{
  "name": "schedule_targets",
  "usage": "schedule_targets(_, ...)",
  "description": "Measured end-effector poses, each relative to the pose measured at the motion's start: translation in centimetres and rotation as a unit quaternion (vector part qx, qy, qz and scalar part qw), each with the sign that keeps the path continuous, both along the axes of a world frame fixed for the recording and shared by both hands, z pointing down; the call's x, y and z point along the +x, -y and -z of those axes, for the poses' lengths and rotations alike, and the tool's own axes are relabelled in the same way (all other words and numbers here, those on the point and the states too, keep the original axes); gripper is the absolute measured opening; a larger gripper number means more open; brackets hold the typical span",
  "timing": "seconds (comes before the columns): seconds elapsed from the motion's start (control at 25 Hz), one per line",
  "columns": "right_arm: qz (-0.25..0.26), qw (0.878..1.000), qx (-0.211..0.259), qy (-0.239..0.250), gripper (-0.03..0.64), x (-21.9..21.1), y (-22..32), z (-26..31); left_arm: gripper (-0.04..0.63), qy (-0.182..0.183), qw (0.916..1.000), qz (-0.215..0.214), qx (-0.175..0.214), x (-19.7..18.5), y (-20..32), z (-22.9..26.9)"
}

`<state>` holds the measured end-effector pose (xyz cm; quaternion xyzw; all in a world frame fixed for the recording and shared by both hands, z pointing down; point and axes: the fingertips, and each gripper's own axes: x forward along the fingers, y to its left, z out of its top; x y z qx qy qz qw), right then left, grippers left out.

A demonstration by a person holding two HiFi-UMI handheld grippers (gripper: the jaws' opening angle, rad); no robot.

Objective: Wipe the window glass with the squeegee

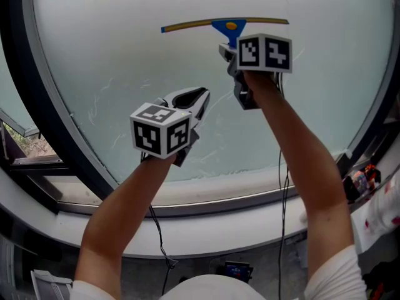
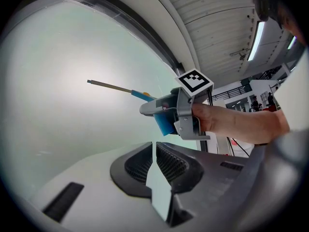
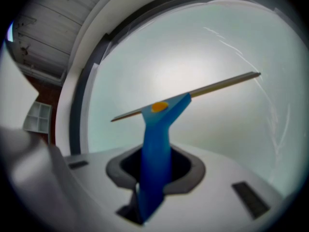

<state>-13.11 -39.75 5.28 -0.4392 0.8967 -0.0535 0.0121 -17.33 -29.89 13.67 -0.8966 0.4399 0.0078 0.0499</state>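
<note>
Since its jaws are clamped on the blue handle (image 3: 155, 149), the right gripper (image 1: 230, 50) sets the squeegee (image 1: 226, 24) level and high against the window glass (image 1: 125, 49), apparently for a downward pull, while the left gripper (image 1: 192, 102) hangs lower, jaws together, empty.

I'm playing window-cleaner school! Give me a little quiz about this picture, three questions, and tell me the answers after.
1. True or false: the left gripper is holding the squeegee.
2. What colour is the squeegee's handle? A red, B blue, C green.
3. Short answer: in the head view, which gripper is higher up the window glass?

Key:
1. False. The right gripper is shut on the handle; the left gripper's jaws are together with nothing between them.
2. B, blue.
3. The right gripper.
</note>
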Motion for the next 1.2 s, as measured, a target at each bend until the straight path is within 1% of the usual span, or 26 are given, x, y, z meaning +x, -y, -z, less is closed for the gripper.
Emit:
schedule_targets(0.48,-0.003,1.000,-0.013,-0.004,0.104,0.0,-0.2,-3.0,0.048,-0.009,0.9998,0.003,-0.019,-0.2,-0.2,-2.6)
schedule_targets(0.68,-0.006,1.000,-0.025,0.003,0.104,0.1,-0.3,-5.0,0.048,-0.007,0.9997,0.002,-0.024,0.2,-0.5,-4.0)
schedule_targets(1.04,-0.009,0.999,-0.047,0.009,0.104,0.5,-0.6,-8.7,0.048,-0.021,0.9986,0.004,-0.047,0.3,-0.9,-6.9)
schedule_targets(1.2,-0.009,0.998,-0.055,0.013,0.104,0.6,-0.6,-10.3,0.048,-0.019,0.9981,0.011,-0.057,0.1,-1.0,-8.3)
